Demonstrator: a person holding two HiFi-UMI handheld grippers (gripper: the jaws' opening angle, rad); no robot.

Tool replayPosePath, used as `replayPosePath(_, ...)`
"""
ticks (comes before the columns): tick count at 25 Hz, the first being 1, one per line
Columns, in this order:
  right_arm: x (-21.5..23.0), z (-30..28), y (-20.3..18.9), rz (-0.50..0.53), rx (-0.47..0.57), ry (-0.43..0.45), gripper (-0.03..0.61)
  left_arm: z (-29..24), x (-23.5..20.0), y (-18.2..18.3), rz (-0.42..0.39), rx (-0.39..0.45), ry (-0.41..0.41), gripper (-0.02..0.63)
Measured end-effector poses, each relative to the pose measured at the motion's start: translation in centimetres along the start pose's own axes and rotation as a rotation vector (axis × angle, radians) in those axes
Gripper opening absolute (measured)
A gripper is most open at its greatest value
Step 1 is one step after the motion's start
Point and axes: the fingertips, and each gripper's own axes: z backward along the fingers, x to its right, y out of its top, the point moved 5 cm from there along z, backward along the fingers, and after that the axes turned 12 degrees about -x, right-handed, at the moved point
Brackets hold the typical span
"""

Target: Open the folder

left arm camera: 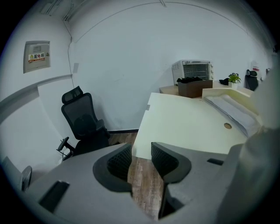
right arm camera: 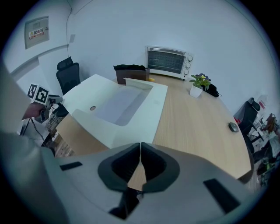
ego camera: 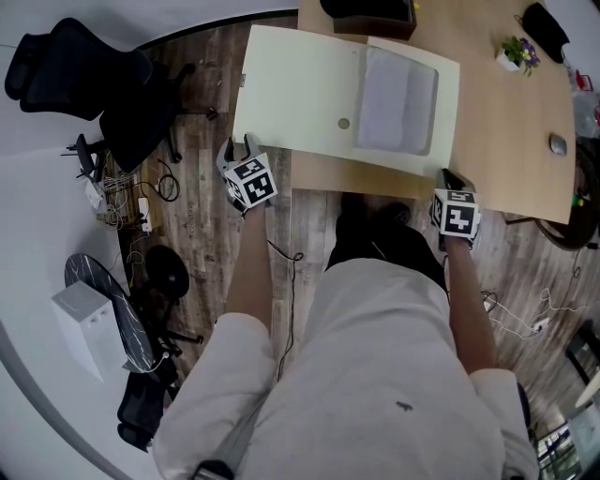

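A cream folder [ego camera: 300, 94] lies opened out on the wooden table [ego camera: 497, 141], its left cover reaching past the table's left edge over the floor. A grey sheet pocket [ego camera: 398, 98] and a round snap [ego camera: 344, 123] show inside. My left gripper [ego camera: 239, 150] is at the left cover's near corner. In the left gripper view the jaws of the left gripper [left arm camera: 141, 151] stand apart, the folder [left arm camera: 188, 118] corner just beyond them, and no pad presses on it. My right gripper [ego camera: 447, 176] is shut, its tips [right arm camera: 140, 144] at the near right edge of the folder [right arm camera: 144, 113]; I cannot tell whether they pinch it.
A black office chair [ego camera: 94, 75] stands left of the table, with cables [ego camera: 131, 197] on the wood floor. On the table are a brown box [ego camera: 370, 14], a small potted plant [ego camera: 516, 52], a mouse [ego camera: 558, 143] and a toaster oven [right arm camera: 168, 61] by the wall.
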Motion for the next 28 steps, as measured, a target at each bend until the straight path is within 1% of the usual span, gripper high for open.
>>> replayPosePath(5, 0.1, 0.0, 0.1, -0.020, 0.009, -0.006, 0.002, 0.7, 0.1, 0.4, -0.023, 0.011, 0.005, 0.127)
replayPosePath(8, 0.4, 0.3, 0.5, -0.031, 0.026, -0.022, 0.000, 1.2, 0.4, 1.0, -0.041, 0.032, -0.002, 0.127)
replayPosePath(13, 0.4, 1.1, 1.3, -0.050, 0.060, -0.023, 0.001, 2.2, 0.8, 2.2, -0.065, 0.063, -0.020, 0.127)
replayPosePath(16, 0.4, 1.5, 1.6, -0.059, 0.074, -0.023, 0.001, 2.8, 1.4, 2.5, -0.060, 0.065, -0.036, 0.127)
replayPosePath(22, 0.4, 2.3, 2.0, -0.077, 0.098, -0.021, 0.001, 4.1, 3.1, 3.4, -0.082, 0.082, -0.066, 0.127)
replayPosePath(28, 0.3, 3.2, 2.7, -0.092, 0.136, -0.017, 0.001, 5.7, 5.1, 4.8, -0.106, 0.118, -0.123, 0.127)
